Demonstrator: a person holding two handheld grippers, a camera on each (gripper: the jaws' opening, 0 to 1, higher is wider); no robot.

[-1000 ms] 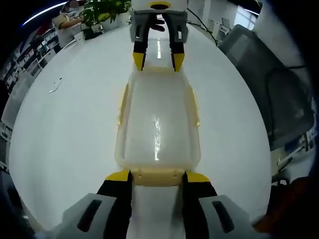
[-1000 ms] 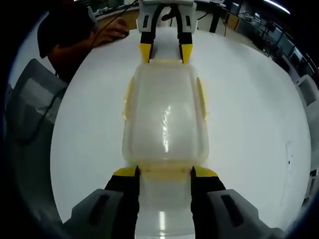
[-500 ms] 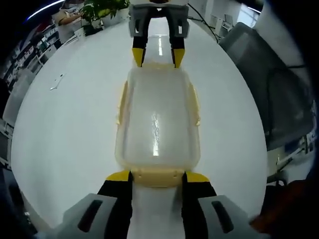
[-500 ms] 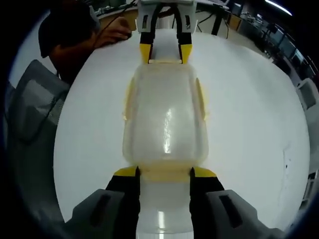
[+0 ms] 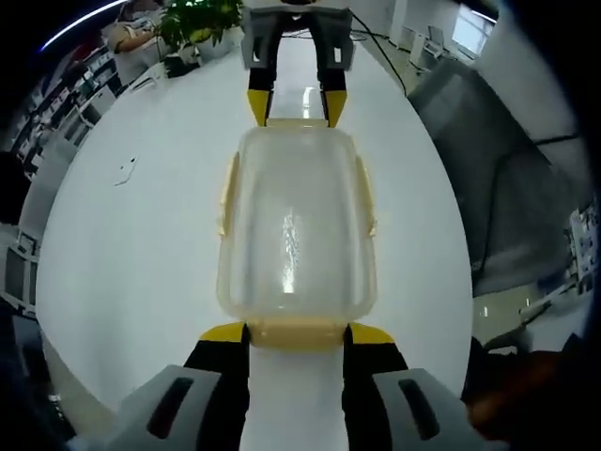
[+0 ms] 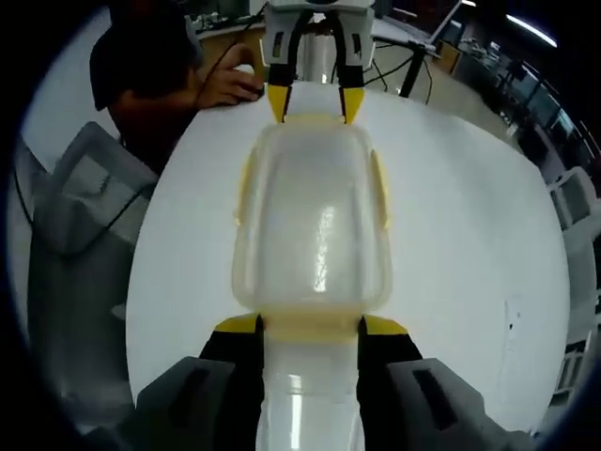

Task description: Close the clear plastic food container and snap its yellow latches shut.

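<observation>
White round table (image 5: 141,244); office, plant (image 5: 192,19) | clear container (image 5: 296,225) lidded | left tool (image 5: 296,334), right tool (image 6: 310,326) each clamp an end latch

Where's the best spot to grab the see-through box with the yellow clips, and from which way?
Probably by its two short ends. The container is long and narrow, with a yellow end latch sticking out at each short end like a handle. The left gripper and the right gripper already straddle those latches, one from each end. The rounded lid looks slippery, so the ends seem safer.
</observation>
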